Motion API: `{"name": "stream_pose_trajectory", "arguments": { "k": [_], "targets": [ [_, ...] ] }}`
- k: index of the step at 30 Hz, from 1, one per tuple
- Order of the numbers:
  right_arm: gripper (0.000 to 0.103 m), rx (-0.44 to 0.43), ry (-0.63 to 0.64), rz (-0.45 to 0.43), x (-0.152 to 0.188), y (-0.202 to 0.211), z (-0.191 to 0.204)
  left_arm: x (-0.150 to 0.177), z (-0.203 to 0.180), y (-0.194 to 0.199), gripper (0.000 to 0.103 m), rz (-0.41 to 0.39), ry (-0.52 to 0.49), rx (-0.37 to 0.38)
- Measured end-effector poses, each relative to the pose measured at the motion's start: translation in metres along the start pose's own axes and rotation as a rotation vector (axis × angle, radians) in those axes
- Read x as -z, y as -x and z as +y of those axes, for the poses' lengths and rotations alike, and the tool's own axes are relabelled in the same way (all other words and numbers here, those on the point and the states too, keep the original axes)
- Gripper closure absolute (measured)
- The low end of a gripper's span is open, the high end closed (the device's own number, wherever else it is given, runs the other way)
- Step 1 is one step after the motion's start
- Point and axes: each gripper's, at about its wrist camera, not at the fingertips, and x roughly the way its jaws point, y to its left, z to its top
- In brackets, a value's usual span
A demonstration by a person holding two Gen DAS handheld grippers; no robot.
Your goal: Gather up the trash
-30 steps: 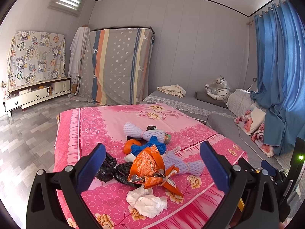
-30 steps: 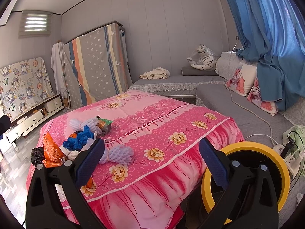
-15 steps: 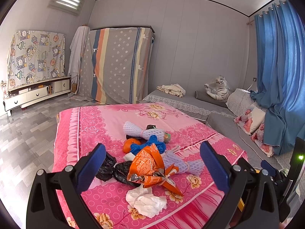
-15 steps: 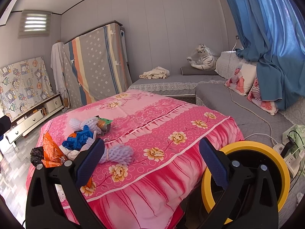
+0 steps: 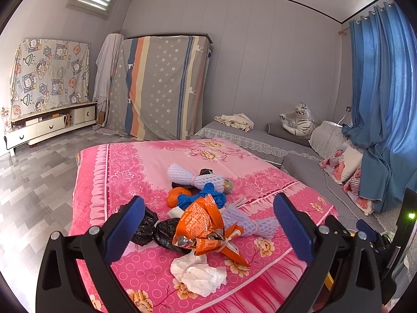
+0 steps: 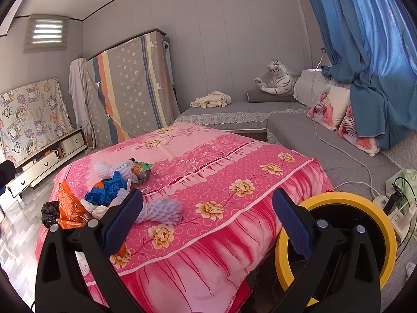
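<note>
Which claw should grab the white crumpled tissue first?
Probably the left claw. It is open and the white tissue lies right between and just below its fingers. The right claw is open too, but points toward the yellow-rimmed bin, off to the side of the trash.

**Colours and Patterns in View**

The bedspread (image 5: 125, 172) is pink with yellow flowers and circles. The wrapper (image 5: 200, 221) is orange; the bag (image 5: 146, 228) black; the tissue (image 5: 198, 274) white; the foam net (image 5: 195, 177) pale lavender mesh. The bin (image 6: 336, 203) rim is yellow. The curtain (image 5: 378, 104) is blue. Gripper pads (image 5: 125, 230) are dark blue.
</note>
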Motion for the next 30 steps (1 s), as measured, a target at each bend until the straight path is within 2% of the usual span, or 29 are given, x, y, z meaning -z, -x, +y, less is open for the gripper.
{"name": "stream_pose_trajectory", "arguments": {
  "k": [8,14,18,22,24,28,30],
  "targets": [
    [0.008,0.002,-0.002,-0.001,0.0,-0.001,-0.001,-0.003,0.0,0.001,0.008,-0.002,-0.002,-0.013],
    [0.008,0.024,-0.006,-0.002,-0.001,-0.003,-0.003,-0.008,0.002,-0.001,0.008,-0.016,-0.04,-0.029],
    [0.008,0.013,-0.024,-0.005,-0.005,-0.01,-0.007,-0.012,0.015,-0.01,0.008,0.016,-0.044,-0.024],
    [0.008,-0.044,-0.044,-0.014,-0.009,-0.017,-0.014,-0.01,0.031,-0.025,0.008,0.07,-0.047,0.008],
    [0.008,-0.102,-0.05,-0.021,-0.011,-0.021,-0.016,-0.007,0.042,-0.034,0.008,0.092,-0.029,0.034],
    [0.008,-0.212,-0.053,0.03,-0.013,-0.035,-0.017,0.0,0.062,-0.049,0.008,0.12,-0.037,0.053],
    [0.008,-0.246,-0.063,0.063,-0.011,-0.043,-0.017,0.004,0.068,-0.057,0.008,0.13,-0.059,0.034]
  ]
}}
